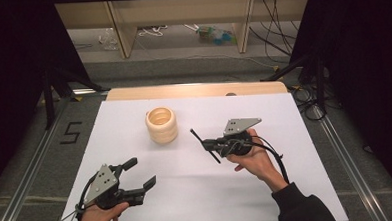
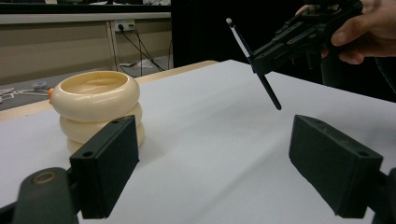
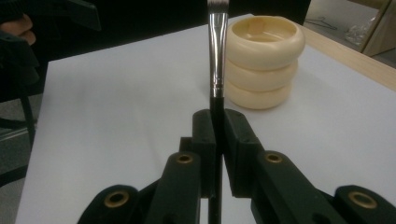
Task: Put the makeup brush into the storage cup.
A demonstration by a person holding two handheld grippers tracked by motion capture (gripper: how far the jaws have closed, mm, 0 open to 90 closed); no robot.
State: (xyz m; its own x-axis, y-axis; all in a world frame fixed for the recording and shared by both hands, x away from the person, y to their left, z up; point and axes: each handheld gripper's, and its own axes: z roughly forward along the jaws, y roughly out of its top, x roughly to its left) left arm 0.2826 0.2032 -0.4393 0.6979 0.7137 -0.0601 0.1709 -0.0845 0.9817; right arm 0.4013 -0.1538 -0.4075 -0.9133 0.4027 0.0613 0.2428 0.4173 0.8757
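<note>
We list first a cream-coloured ribbed holder of three stacked rings, open at the top (image 1: pixel 161 125), standing upright on the white-covered desk (image 1: pixel 197 190) toward its far middle. In the left gripper view we see the holder (image 2: pixel 95 105) just beyond that gripper's left jaw, apart from it. In the right gripper view it (image 3: pixel 262 60) stands ahead and a little right of the jaws.

Second, a slim black-handled brush with a silver metal ferrule and dark bristles (image 1: pixel 204 145). We find it pinched in the right hand-held gripper (image 1: pixel 211 146), the jaws pressed together on the handle. In the right gripper view the brush (image 3: pixel 217 51) rises straight from between the two black jaws, its ferrule and bristles overlapping the holder's left edge in the picture. In the left gripper view the brush (image 2: pixel 254 65) hangs tilted in the air above the desk, touching nothing, with the right hand-held gripper (image 2: pixel 261 59) and the hand behind it at upper right. From the high view the brush lies to the right of the holder and near it, apart from it.

Third, the left hand-held gripper (image 1: pixel 142 174), held low over the near left part of the desk, well apart from the holder. Its jaws are spread wide with nothing between them, and bare desk shows in the gap.
</note>
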